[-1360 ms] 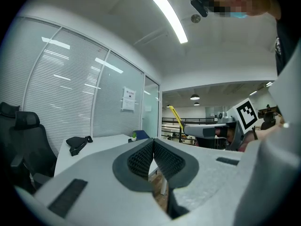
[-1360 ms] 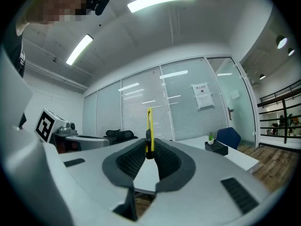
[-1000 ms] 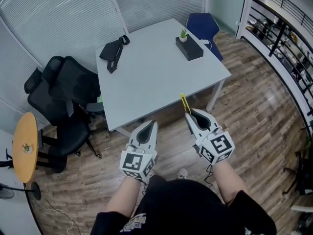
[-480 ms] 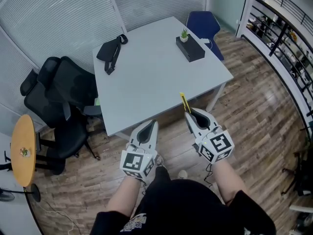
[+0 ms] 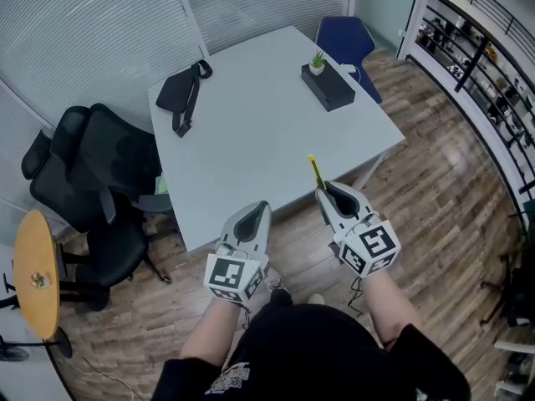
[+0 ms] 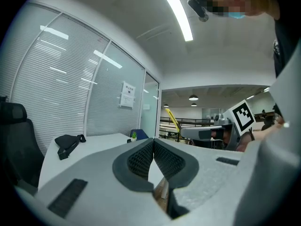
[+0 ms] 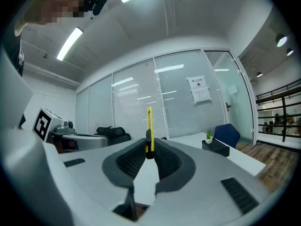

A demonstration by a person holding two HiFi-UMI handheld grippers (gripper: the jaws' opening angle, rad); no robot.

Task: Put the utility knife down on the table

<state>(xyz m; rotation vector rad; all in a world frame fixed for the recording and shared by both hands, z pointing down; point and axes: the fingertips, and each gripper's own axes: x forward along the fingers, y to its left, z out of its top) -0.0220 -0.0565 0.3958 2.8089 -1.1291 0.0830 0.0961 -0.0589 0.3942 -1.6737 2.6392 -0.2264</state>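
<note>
A slim yellow utility knife (image 5: 315,171) (image 7: 149,126) sticks out forward from my right gripper (image 5: 324,190) (image 7: 149,149), whose jaws are shut on its lower end. It hangs just over the near edge of the white table (image 5: 259,132). My left gripper (image 5: 261,210) (image 6: 153,147) is shut with nothing in it, held before the table's near edge. In the left gripper view the knife (image 6: 173,119) and the right gripper (image 6: 211,132) show off to the right.
On the table lie a black pouch with a strap (image 5: 178,93) at the far left and a black box (image 5: 329,88) with a small potted plant (image 5: 317,62) at the far right. Black office chairs (image 5: 92,174) stand left, a blue chair (image 5: 349,40) behind, a round wooden side table (image 5: 35,261) far left.
The view has shifted a little toward the table; the table and chairs sit slightly further left and lower in view. Both grippers hold the same pose, the knife still gripped.
</note>
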